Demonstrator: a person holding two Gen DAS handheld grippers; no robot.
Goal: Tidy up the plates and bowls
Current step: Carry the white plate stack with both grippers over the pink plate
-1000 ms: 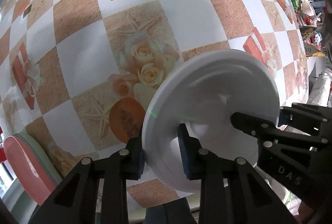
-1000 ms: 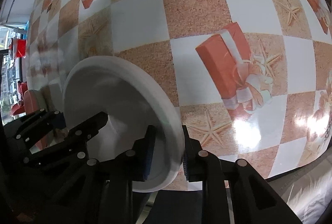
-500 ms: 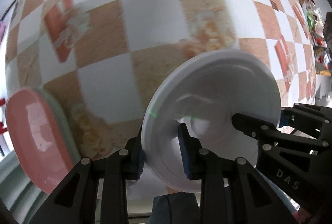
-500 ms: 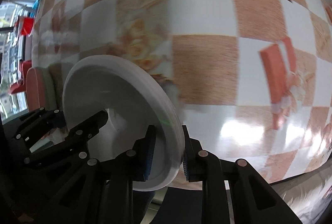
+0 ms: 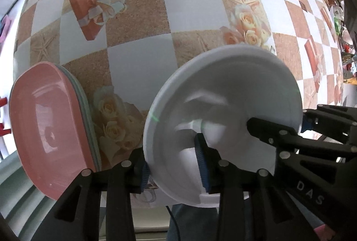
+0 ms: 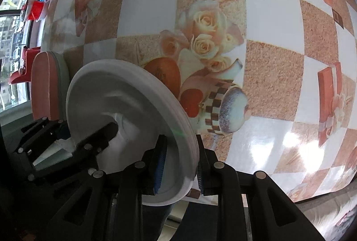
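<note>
A white round plate (image 5: 227,111) is held in the air above the table by both grippers. My left gripper (image 5: 174,169) is shut on its left rim. My right gripper (image 6: 180,165) is shut on its opposite rim, and it also shows at the right of the left wrist view (image 5: 303,129). The plate also shows in the right wrist view (image 6: 125,111). A pink plate (image 5: 49,125) lies on a pale green plate (image 5: 83,98) at the table's left edge; this stack also shows in the right wrist view (image 6: 46,87).
The table wears a checkered cloth (image 5: 138,24) printed with roses, gift boxes and starfish. Its near edge (image 6: 316,198) runs just below the grippers. Cluttered shelves (image 5: 339,9) stand at the far right. Red items (image 6: 29,11) sit by a window on the left.
Both grippers have carried the white plate leftward over the table. The pink and green stack has come further into view and now lies close to the plate's left.
</note>
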